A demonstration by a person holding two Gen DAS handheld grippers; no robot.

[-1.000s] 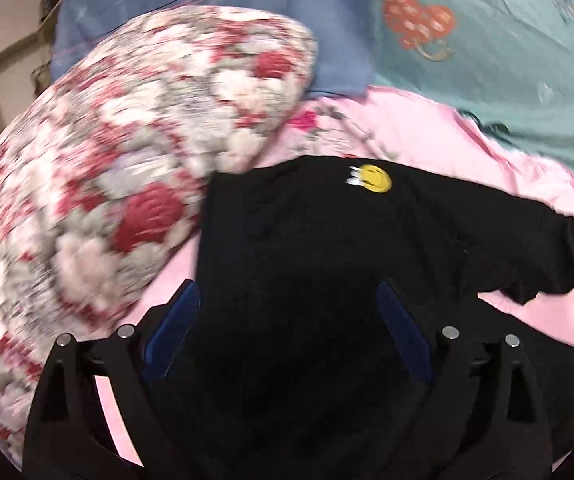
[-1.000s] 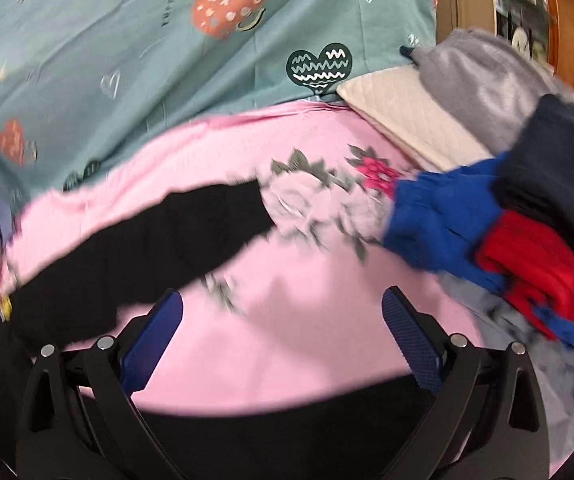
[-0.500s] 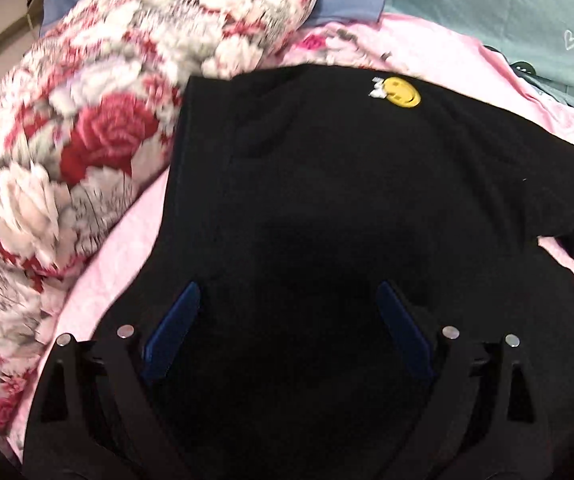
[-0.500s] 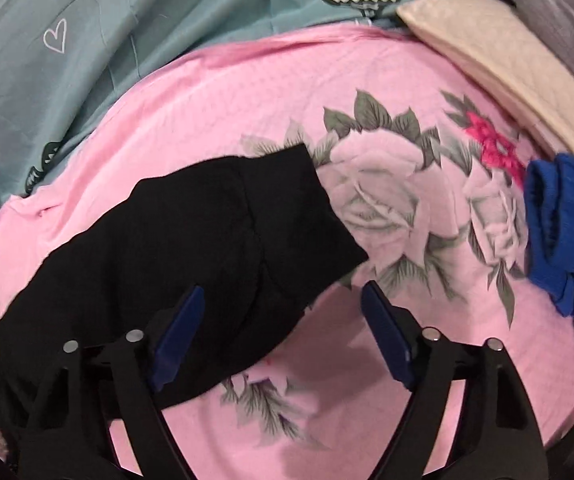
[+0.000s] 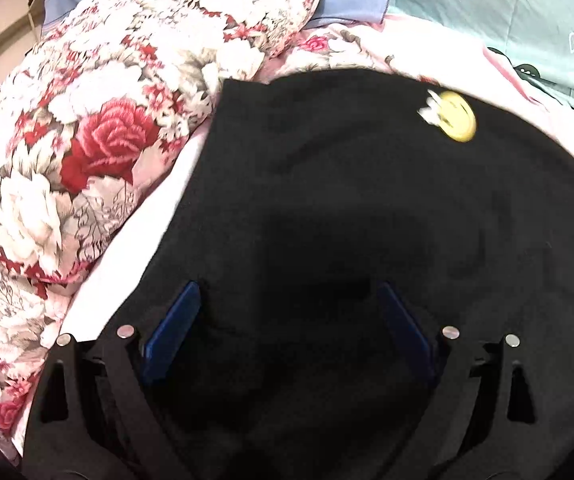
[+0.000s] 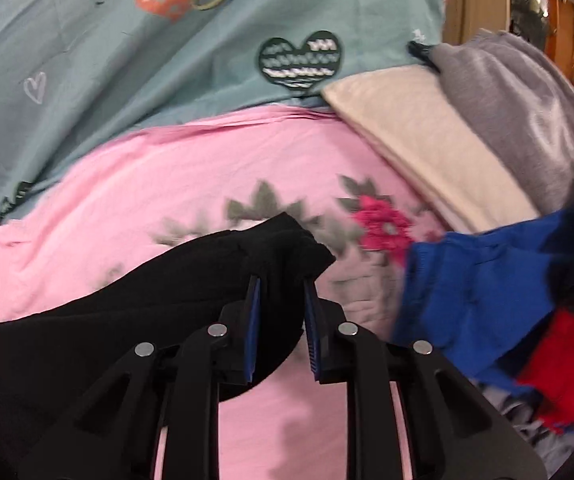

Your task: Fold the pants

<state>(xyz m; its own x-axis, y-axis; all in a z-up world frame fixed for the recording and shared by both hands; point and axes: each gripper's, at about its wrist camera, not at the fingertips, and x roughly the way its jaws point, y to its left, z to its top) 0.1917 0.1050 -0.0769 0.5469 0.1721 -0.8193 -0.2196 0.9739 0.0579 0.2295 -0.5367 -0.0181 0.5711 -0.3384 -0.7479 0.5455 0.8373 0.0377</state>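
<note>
The black pants [image 5: 367, 208] are a soft, matte knit that lies spread over a pink sheet [image 6: 159, 184] printed with large roses. In the left wrist view the dark cloth fills the middle and lower right of the frame, its left edge running straight down from upper centre; a round yellow smiley patch [image 5: 455, 116] sits near its upper right, blurred. A puffy quilted floral pillow [image 5: 99, 140], red and white roses, bulges at the left. The left gripper [image 5: 287, 320] stands with its blue-padded jaws wide apart above the fabric, gripping nothing; whether the tips touch the cloth is hard to tell against the black.

In the right wrist view the right gripper [image 6: 281, 312] has just been closing, and its ribbed blue pads pinch the bunched end of a pant leg [image 6: 283, 248] at lower centre. A teal heart-print cover [image 6: 207, 60] lies across the top, a cream quilted pad [image 6: 427, 148] and grey garment [image 6: 519, 100] at upper right, blue [image 6: 475, 280] and red [image 6: 563, 368] clothes at the right edge.
</note>
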